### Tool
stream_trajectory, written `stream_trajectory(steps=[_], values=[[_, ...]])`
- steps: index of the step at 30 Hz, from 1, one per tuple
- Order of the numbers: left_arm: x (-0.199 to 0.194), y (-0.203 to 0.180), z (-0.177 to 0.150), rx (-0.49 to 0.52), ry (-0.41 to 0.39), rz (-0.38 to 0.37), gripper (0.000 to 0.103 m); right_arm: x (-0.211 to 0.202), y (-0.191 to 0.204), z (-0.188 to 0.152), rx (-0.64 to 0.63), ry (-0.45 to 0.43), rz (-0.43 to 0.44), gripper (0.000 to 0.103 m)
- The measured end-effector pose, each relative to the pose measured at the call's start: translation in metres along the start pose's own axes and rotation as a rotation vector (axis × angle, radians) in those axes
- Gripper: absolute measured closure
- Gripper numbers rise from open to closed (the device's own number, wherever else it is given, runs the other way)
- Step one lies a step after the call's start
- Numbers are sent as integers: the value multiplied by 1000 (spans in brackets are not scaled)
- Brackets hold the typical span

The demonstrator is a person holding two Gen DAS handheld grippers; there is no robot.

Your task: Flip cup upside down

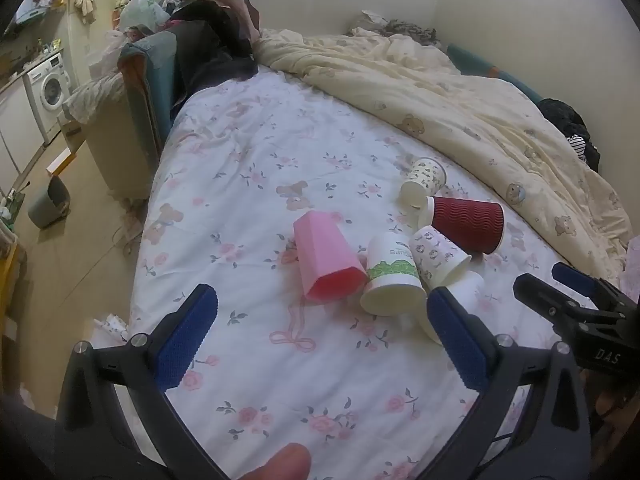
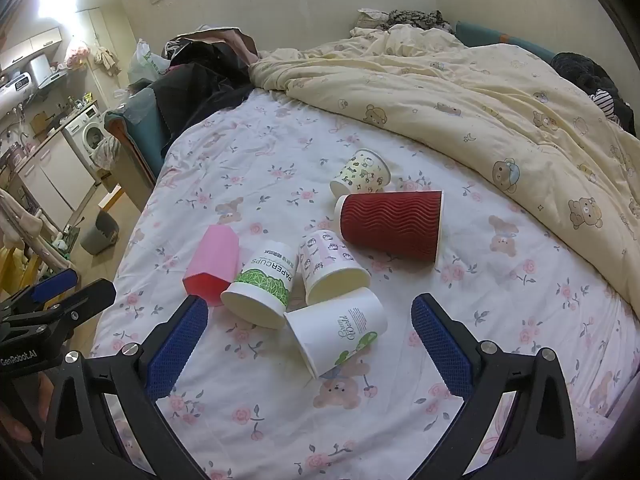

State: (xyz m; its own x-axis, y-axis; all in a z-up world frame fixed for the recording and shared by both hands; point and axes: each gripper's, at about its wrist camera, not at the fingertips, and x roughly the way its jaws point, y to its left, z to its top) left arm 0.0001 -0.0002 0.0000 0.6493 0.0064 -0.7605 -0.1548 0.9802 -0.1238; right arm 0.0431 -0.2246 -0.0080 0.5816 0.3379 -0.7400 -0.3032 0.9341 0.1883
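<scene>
Several cups lie on their sides in a cluster on the floral bed sheet. A pink plastic cup lies leftmost. Beside it are a white "PAPERCUPS" cup with a green band, a small white patterned cup, a dark red ribbed cup, a yellow-patterned cup and a white "Green World" cup. My left gripper is open and empty, just short of the cluster. My right gripper is open around the "Green World" cup, not touching it.
A cream bear-print duvet is bunched along the bed's far and right side. Dark clothes pile at the head end. The bed's left edge drops to the floor, with a grey bin and a washing machine.
</scene>
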Motion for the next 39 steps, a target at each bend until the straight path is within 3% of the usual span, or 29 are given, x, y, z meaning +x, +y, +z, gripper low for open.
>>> stream_trajectory(steps=[39], values=[[-2, 4, 1, 13, -9, 19, 0, 0, 0, 0, -1, 5, -7, 0]])
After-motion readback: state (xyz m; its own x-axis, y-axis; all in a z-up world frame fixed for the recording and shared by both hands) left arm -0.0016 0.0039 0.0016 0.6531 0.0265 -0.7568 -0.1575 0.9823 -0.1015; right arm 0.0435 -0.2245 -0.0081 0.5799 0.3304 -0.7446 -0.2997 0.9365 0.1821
